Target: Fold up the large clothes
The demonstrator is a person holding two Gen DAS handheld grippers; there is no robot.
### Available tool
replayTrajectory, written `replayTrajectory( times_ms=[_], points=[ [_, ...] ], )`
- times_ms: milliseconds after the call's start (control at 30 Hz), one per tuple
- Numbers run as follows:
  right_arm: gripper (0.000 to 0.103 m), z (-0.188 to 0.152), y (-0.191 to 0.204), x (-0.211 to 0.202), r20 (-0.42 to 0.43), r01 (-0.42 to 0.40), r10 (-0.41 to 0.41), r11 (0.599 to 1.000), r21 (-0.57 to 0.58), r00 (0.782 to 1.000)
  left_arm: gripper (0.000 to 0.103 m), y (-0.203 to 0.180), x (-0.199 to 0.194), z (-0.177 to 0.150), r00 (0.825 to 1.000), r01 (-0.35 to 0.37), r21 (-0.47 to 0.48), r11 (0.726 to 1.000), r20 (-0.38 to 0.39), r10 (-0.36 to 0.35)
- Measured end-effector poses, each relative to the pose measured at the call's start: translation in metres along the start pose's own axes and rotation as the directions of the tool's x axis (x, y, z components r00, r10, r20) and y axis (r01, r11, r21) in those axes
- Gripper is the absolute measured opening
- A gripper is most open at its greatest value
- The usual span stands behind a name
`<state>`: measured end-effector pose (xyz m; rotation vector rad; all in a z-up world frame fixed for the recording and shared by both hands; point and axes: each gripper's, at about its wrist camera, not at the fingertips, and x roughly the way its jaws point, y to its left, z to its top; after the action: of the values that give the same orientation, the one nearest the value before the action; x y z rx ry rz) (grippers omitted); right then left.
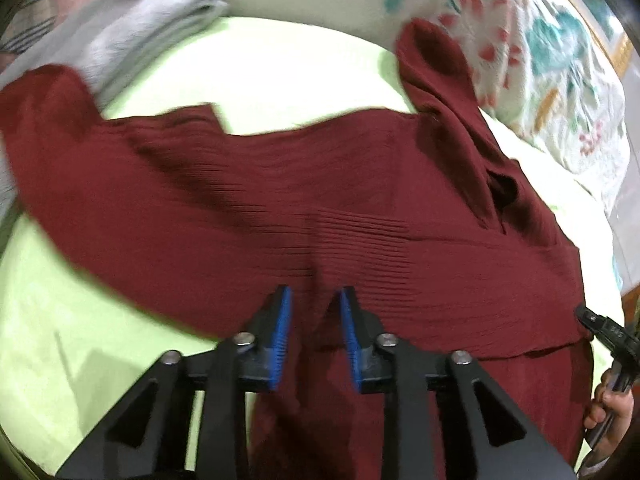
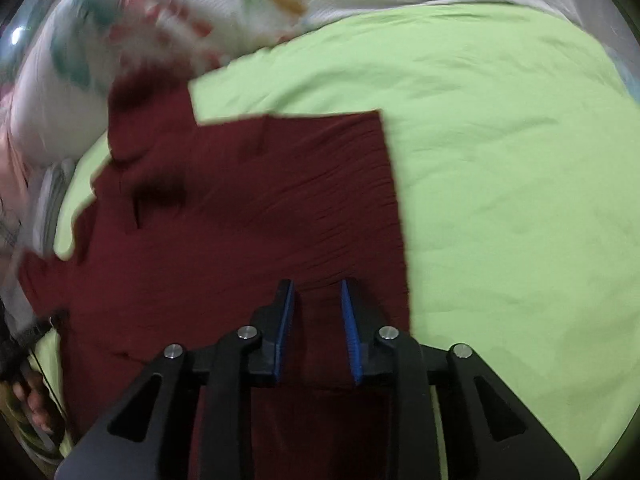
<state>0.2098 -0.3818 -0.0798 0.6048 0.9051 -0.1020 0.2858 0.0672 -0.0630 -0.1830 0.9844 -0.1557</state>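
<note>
A dark red ribbed knit garment (image 1: pixel 280 208) lies spread across the light green bed sheet (image 1: pixel 280 68). My left gripper (image 1: pixel 316 300) hovers over its near hem with jaws open, nothing between the blue pads. One sleeve (image 1: pixel 440 80) runs up to the far right. In the right wrist view the same garment (image 2: pixel 248 208) lies flat, its right edge straight. My right gripper (image 2: pixel 318 292) is open above the near right part of the cloth, empty. It also shows at the right edge of the left wrist view (image 1: pixel 600 328).
A folded grey cloth (image 1: pixel 132 20) lies at the far left, partly touching the garment. A white floral quilt (image 1: pixel 540 60) is bunched along the far right and shows in the right wrist view (image 2: pixel 200 12). Bare green sheet (image 2: pixel 500 180) lies right of the garment.
</note>
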Motion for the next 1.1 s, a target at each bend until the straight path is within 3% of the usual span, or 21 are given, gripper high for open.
replayTrajectory(
  times_ms=[100,267,367,500,600,667,733,767,800,833,867,1000,1100],
  points=[
    [0.027,-0.001,-0.004,-0.022,0.044,-0.013,0.011,1.000,0.028,0.999,0.049,0.033,-0.020,0.001,0.999,-0.028,-0.056,0.998,0.043,0.031],
    [0.041,-0.018,0.021,-0.043,0.046,-0.131,0.133,0.990,-0.049,0.990,0.057,0.102,-0.043,0.023,0.987,-0.108,-0.199,0.974,0.095,0.129],
    [0.041,-0.030,0.041,-0.047,0.020,-0.170,0.173,0.981,-0.092,0.985,0.059,0.145,-0.057,0.047,0.973,-0.148,-0.285,0.947,0.128,0.190],
    [0.042,-0.043,0.056,-0.043,-0.026,-0.209,0.207,0.972,-0.103,0.978,0.073,0.198,-0.071,0.087,0.955,-0.145,-0.409,0.901,0.181,0.236],
    [0.043,-0.052,0.060,-0.036,-0.053,-0.224,0.219,0.969,-0.101,0.974,0.073,0.230,-0.063,0.111,0.952,-0.163,-0.469,0.868,0.155,0.263],
    [0.043,-0.056,0.061,-0.032,-0.070,-0.236,0.230,0.968,-0.081,0.971,0.072,0.251,-0.050,0.124,0.961,-0.150,-0.509,0.847,0.125,0.245],
    [0.043,-0.058,0.062,-0.031,-0.074,-0.238,0.232,0.969,-0.074,0.970,0.070,0.262,-0.045,0.129,0.966,-0.121,-0.524,0.843,0.135,0.223],
    [0.043,-0.059,0.062,-0.031,-0.075,-0.232,0.227,0.970,-0.072,0.971,0.061,0.265,-0.044,0.132,0.965,-0.107,-0.522,0.847,0.152,0.215],
    [0.043,-0.059,0.062,-0.031,-0.075,-0.230,0.225,0.971,-0.071,0.972,0.034,0.264,-0.044,0.136,0.963,-0.105,-0.508,0.855,0.164,0.216],
    [0.043,-0.060,0.061,-0.031,-0.076,-0.229,0.224,0.971,-0.071,0.972,0.017,0.263,-0.042,0.138,0.963,-0.106,-0.495,0.862,0.166,0.213],
    [0.043,-0.061,0.060,-0.032,-0.076,-0.228,0.222,0.971,-0.072,0.972,0.008,0.261,-0.042,0.139,0.966,-0.094,-0.481,0.872,0.169,0.198],
    [0.043,-0.063,0.060,-0.037,-0.065,-0.225,0.221,0.972,-0.073,0.973,0.007,0.232,-0.055,0.134,0.949,-0.106,-0.418,0.902,0.227,0.217],
    [0.043,-0.064,0.060,-0.042,-0.055,-0.233,0.229,0.970,-0.069,0.972,0.007,0.193,-0.067,0.124,0.946,-0.075,-0.338,0.938,0.274,0.175]
  ],
)
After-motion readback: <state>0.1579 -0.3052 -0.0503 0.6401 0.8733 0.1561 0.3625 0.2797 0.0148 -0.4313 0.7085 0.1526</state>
